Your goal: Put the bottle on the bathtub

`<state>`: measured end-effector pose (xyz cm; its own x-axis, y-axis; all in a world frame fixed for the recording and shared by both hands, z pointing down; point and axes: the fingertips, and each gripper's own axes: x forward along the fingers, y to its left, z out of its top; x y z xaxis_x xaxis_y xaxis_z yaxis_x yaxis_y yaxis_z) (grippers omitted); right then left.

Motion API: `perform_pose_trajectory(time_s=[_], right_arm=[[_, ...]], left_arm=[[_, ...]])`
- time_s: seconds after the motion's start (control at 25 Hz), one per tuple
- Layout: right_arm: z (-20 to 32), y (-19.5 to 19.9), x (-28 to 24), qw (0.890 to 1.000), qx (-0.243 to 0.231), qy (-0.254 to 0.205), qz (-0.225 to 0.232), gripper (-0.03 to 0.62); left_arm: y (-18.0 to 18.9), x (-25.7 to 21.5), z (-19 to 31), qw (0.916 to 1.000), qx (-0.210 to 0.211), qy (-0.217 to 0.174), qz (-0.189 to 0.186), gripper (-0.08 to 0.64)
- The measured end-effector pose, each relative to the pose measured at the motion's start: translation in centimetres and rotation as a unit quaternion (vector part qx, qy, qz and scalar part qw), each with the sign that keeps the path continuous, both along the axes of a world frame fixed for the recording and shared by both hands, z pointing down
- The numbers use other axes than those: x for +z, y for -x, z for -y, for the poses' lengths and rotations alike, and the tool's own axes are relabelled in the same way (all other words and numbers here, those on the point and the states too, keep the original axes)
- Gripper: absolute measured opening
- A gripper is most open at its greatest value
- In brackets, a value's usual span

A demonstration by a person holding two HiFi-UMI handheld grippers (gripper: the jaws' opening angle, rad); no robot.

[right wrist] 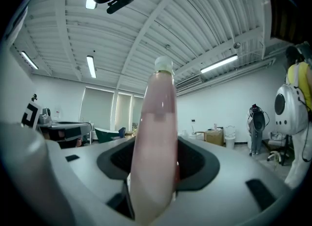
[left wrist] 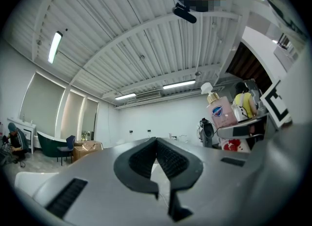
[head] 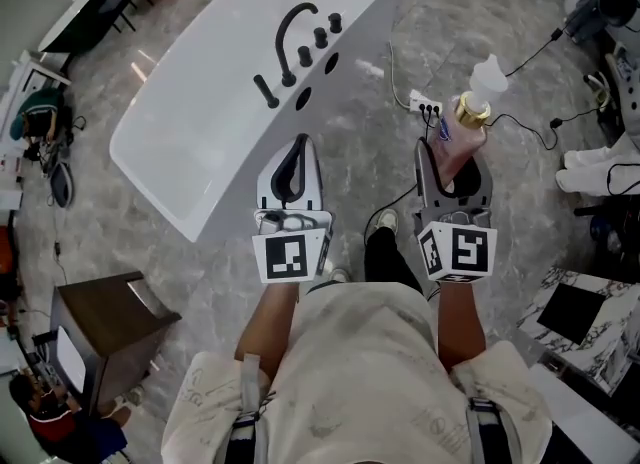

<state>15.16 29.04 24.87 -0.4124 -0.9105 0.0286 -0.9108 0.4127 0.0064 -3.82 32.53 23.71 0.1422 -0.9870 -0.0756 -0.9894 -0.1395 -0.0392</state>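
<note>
Two hand-held grippers showed. The right hand-held gripper was clamped on the lower body of the pink bottle. The left hand-held gripper had its jaws together with nothing in them. The bottle was upright, carried in the air over the floor, off the near right side of the bathtub and not on it yet. Likely risks:
- The grip sat low on a tall bottle, so it could tilt or slip at set-down.
- The rim looked narrow, so a badly placed base could slide into the tub or drop to the floor.
- The faucet and knobs crowded the rim and could get knocked.
</note>
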Motion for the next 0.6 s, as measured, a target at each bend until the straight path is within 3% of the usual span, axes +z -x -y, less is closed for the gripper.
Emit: perform_pose_trajectory(time_s=[0.36, 0.6], right_arm=[[11.6, -5.9, 0.1, 1.0, -0.001, 0.012, 0.024, 0.224], [17.4, -9.9, 1.0, 0.999, 0.0, 0.017, 0.028, 0.224]], left_arm=[[-6.3, -1.5, 11.4, 0.9996, 0.001, 0.013, 0.026, 0.002], [-10.7, -1.5, 17.3, 0.9993, 0.009, 0.001, 0.035, 0.002]])
